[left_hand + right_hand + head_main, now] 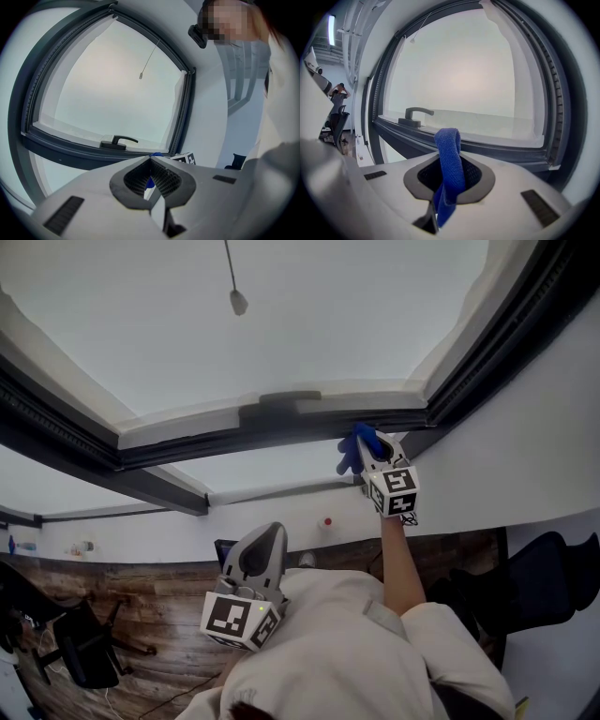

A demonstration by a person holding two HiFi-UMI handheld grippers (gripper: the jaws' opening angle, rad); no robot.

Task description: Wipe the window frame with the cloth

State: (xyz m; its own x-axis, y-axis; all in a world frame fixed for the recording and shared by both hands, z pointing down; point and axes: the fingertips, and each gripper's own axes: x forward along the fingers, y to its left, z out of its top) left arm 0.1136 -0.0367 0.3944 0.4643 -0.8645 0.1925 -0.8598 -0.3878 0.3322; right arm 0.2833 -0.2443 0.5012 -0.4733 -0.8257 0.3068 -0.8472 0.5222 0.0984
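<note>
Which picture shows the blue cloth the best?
The right gripper view does. There the blue cloth is big and close, pinched between the jaws and sticking up. The head view shows only a small blue bunch at the right gripper, by the window frame. The left gripper view shows just a blue sliver.

An office, judging by swivel chairs (pixel 80 651) and wood-plank floor (pixel 150 592).

The head view looks from over the person's shoulders at the window frame (pixel 281 434). The left gripper view faces it from farther back; the right gripper view sits close to its bottom edge. All three share the handle (pixel 281 411).
</note>
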